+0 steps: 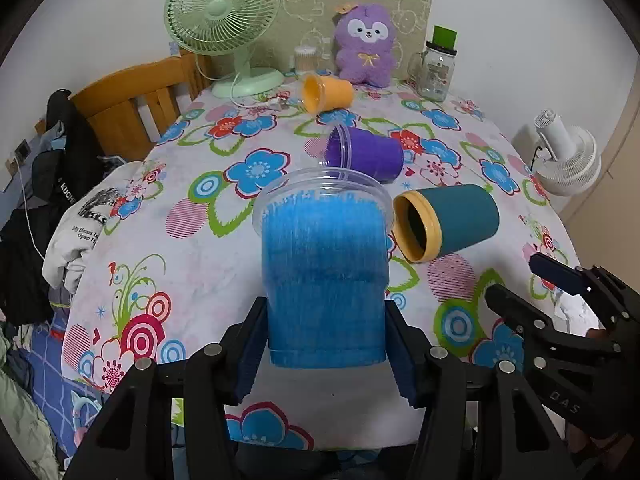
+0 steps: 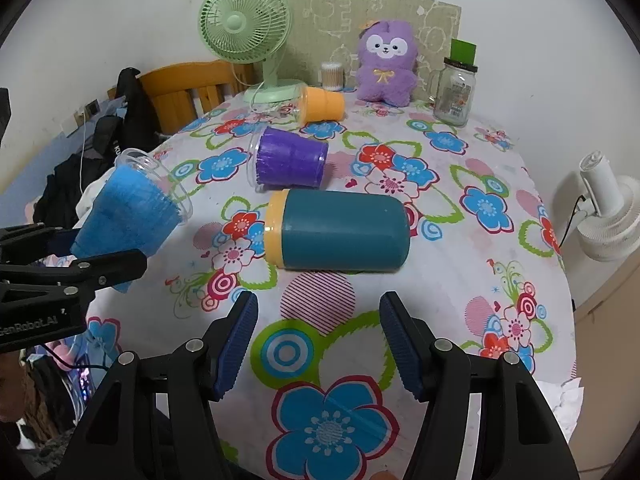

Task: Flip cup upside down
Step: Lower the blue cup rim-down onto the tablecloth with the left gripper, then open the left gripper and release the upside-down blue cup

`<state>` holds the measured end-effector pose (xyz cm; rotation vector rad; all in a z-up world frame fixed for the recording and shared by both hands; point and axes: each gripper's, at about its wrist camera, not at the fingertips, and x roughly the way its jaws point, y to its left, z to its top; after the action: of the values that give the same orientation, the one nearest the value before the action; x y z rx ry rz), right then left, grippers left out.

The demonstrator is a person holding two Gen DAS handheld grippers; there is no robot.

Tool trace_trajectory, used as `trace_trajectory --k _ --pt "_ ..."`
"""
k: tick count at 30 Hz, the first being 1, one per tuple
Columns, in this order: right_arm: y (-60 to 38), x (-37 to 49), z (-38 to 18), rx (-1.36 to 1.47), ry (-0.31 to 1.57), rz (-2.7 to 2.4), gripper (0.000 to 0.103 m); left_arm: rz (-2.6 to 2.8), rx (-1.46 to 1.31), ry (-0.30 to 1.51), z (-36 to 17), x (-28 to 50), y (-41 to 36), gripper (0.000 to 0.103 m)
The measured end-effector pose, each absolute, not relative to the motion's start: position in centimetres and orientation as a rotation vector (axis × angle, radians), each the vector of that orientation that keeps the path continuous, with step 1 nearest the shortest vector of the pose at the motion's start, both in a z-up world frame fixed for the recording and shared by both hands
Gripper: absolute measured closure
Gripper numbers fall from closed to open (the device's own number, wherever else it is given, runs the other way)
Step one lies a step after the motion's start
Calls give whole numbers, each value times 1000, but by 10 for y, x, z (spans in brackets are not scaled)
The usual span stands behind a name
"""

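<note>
Floral tablecloth (image 2: pixel 460 240), left gripper (image 1: pixel 326 344) fingers pinching blue cup (image 1: pixel 324 276), right gripper (image 2: pixel 318 344) fingers spread.

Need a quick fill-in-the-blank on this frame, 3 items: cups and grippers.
1. The left gripper is shut on the ____ cup.
2. The teal cup lies on its side and has a ____ rim.
3. The right gripper is ____ and holds nothing.
4. The purple cup lies between the teal cup and the ____ cup.

Missing words: blue; yellow; open; orange
</note>
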<state>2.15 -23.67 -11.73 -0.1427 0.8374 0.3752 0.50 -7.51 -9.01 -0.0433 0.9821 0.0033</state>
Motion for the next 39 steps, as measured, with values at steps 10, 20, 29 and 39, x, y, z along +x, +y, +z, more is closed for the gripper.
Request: trace_trajectory --k 10,20,29,39 --pt "-236 28 -125 -140 859 370 37 -19 7 1024 -86 3 -74 45" --pt "-231 32 -129 -145 869 377 36 -13 36 1043 -87 7 -69 43" --pt "-230 35 -131 -150 874 371 36 -23 30 1044 -89 11 -68 43" --pt "-227 37 -128 -162 868 368 36 -24 14 1035 -86 11 -65 41"
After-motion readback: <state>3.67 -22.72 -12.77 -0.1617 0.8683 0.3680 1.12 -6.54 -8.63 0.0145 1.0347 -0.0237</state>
